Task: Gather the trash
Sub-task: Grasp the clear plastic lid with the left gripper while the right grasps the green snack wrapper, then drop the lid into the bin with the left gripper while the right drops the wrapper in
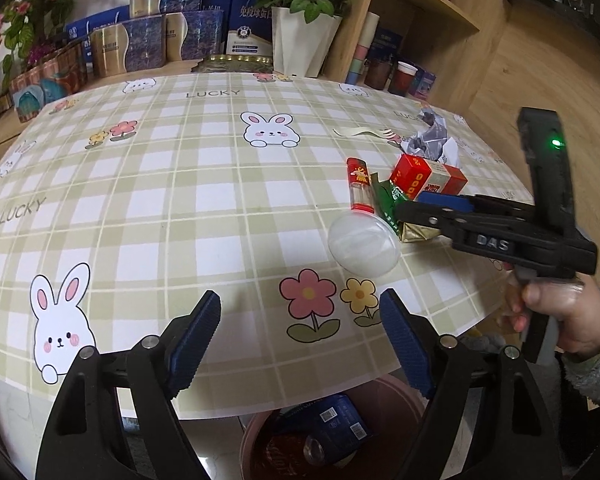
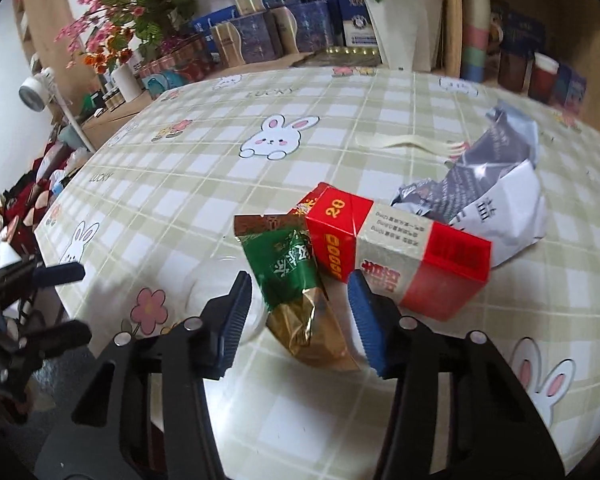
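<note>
A green and gold sachet (image 2: 296, 280) lies near the table's edge, between the fingers of my right gripper (image 2: 298, 304). Both pads stand a little off it, so the gripper is open. In the left wrist view the right gripper (image 1: 410, 210) reaches in from the right over the sachet (image 1: 414, 232). A red cigarette box (image 2: 400, 256) leans just behind, with a red lighter (image 1: 359, 190) beside it. A clear plastic dome (image 1: 364, 246) rests left of the sachet. My left gripper (image 1: 300, 304) hovers open above the table's near edge, with nothing between its fingers.
Crumpled grey and white paper (image 2: 488, 184) and a pale plastic fork (image 2: 404, 143) lie further back on the checked tablecloth (image 1: 180, 200). Below the table's edge stands a reddish bin (image 1: 396, 400) holding a blue box. Boxes, flower pots and a wooden shelf line the far side.
</note>
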Tool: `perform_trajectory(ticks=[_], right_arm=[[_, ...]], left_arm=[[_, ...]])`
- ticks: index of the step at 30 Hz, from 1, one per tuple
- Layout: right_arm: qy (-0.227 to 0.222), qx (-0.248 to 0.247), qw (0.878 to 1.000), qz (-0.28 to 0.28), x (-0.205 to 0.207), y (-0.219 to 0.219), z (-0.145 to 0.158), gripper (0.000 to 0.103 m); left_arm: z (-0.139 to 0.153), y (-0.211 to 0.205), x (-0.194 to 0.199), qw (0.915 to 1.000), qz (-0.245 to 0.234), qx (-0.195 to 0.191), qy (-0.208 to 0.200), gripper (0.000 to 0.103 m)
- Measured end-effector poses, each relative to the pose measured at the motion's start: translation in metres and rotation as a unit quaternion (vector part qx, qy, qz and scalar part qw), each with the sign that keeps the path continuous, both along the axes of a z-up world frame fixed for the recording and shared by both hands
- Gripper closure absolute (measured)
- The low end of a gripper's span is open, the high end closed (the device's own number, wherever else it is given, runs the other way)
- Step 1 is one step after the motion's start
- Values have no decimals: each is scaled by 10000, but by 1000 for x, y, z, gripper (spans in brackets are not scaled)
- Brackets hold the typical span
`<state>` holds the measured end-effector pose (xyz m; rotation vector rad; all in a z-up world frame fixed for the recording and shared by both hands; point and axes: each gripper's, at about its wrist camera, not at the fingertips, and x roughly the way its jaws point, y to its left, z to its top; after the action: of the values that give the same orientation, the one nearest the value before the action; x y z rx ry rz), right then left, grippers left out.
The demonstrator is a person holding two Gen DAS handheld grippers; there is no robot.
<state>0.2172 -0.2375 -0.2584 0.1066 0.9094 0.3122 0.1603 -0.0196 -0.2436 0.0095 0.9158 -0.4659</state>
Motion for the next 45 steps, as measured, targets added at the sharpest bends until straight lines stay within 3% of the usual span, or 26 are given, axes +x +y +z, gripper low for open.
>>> perform_trajectory(ticks=[3, 6, 11, 16, 19, 21, 32, 40, 42, 43, 45], right_arm=[[141, 19, 9999, -38, 5, 1, -8, 51], [241, 103, 9996, -49, 5, 1, -12, 61], [-5, 275, 9996, -77, -13, -3, 2, 70], [-276, 897, 9942, -517, -40, -33, 21, 71], [-368, 1085, 9906, -747, -56, -51, 26, 71], [-393, 1083, 9901, -799, -64, -57, 27, 71], [-510, 1147, 9845, -1222, -94, -85, 28, 71], [-477, 1068, 9842, -1331, -103, -92, 26, 71], [-448, 1069, 9841, -1343, -104, -92, 24, 71], [-441, 1072, 9841, -1343, -104, -91, 24, 71], [-427, 1063, 9844, -1332, -104, -90, 24, 71]], left_arm=[[-2, -3, -1, 10000, -61, 6, -4, 25], [-2, -9, -1, 9999, -150, 2, -1, 25], [-2, -19, 0, 9994, -342, 6, 38, 25], [-1, -34, 9, 9981, -600, 104, 69, 25], [-6, -50, 19, 9956, -857, 317, 203, 18], [-10, -58, 26, 9947, -931, 307, 295, 16], [-32, -102, 57, 9906, -791, 1081, 281, 16], [-39, -112, 62, 9896, -686, 1244, 211, 16], [-37, -112, 60, 9902, -704, 1201, 141, 25], [-35, -113, 57, 9902, -772, 1163, 83, 39], [-33, -113, 54, 9891, -820, 1221, 117, 39]])
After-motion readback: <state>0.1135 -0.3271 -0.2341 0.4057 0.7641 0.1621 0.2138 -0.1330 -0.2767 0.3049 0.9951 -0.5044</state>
